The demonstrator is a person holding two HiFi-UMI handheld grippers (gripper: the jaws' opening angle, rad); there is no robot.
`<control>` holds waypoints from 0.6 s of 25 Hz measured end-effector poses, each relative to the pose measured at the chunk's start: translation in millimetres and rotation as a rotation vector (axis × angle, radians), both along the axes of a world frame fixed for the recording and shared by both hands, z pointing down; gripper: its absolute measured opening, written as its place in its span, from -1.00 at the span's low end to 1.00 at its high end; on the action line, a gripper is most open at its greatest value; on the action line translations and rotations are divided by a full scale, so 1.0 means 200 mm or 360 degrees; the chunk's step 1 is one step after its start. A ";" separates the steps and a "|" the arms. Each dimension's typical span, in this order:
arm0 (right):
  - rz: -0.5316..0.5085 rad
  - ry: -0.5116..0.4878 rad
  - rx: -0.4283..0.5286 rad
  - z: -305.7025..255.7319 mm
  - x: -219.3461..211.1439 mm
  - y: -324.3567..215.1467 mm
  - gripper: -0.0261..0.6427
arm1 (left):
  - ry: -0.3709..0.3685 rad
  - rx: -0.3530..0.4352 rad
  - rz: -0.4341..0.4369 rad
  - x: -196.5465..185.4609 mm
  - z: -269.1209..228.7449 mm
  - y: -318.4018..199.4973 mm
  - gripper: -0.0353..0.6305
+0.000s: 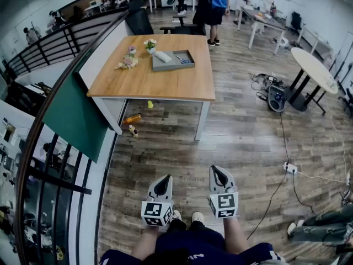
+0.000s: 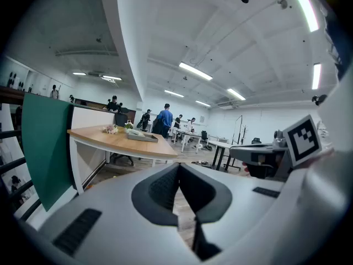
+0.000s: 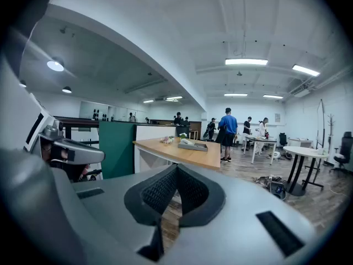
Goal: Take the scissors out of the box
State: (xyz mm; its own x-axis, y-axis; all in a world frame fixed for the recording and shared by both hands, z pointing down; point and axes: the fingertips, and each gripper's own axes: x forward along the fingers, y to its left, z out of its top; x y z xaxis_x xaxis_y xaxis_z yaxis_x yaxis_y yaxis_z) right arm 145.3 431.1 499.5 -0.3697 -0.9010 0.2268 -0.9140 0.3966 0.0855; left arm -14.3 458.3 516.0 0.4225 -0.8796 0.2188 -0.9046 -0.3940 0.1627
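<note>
Noted plank floor [image 1: 242,131] across the whole head view. Found rectangular wooden surface [image 1: 160,84] standing ahead, well apart from both grippers. Logged green panel [image 1: 71,115] along its left side and round white table [image 1: 314,68] off to the right. Observed several people standing at the far end of the room.

Found shallow grey box [image 1: 165,67] lying on the far part of the surface. Logged left gripper [image 1: 165,180] and right gripper [image 1: 217,171] held side by side low over the floor, close to the person's body, pointing toward the surface. Confirmed jaws together on both, with nothing between them.

Found flower bunch [image 1: 128,62] lying left of the box and small flower pot [image 1: 150,44] just behind its left corner. Located scissors [image 1: 183,59] inside the box, toward its right end, bluish in colour. Noted white item [image 1: 163,56] at the box's left end. Spotted orange bottle [image 1: 132,118] and small yellow ball [image 1: 150,104] on the floor by the surface's near edge.
</note>
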 end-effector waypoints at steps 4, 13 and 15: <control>0.0017 -0.0001 -0.0010 0.02 -0.02 0.02 -0.90 | 0.0007 -0.0004 0.0012 -0.04 0.02 0.01 -0.88; 0.0021 0.0025 -0.0047 0.05 -0.05 0.01 -0.90 | 0.0025 0.0000 0.0052 -0.06 0.02 -0.02 -0.88; 0.0030 0.0010 -0.0064 0.06 -0.06 0.00 -0.89 | 0.0038 0.0003 0.0059 -0.07 0.03 -0.02 -0.88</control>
State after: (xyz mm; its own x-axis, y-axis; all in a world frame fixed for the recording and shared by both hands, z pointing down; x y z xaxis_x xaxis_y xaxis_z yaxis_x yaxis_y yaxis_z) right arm 134.1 431.9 511.9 -0.3513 -0.8979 0.2654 -0.9208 0.3827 0.0757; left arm -28.4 453.9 521.2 0.4601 -0.8635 0.2067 -0.8851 -0.4277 0.1835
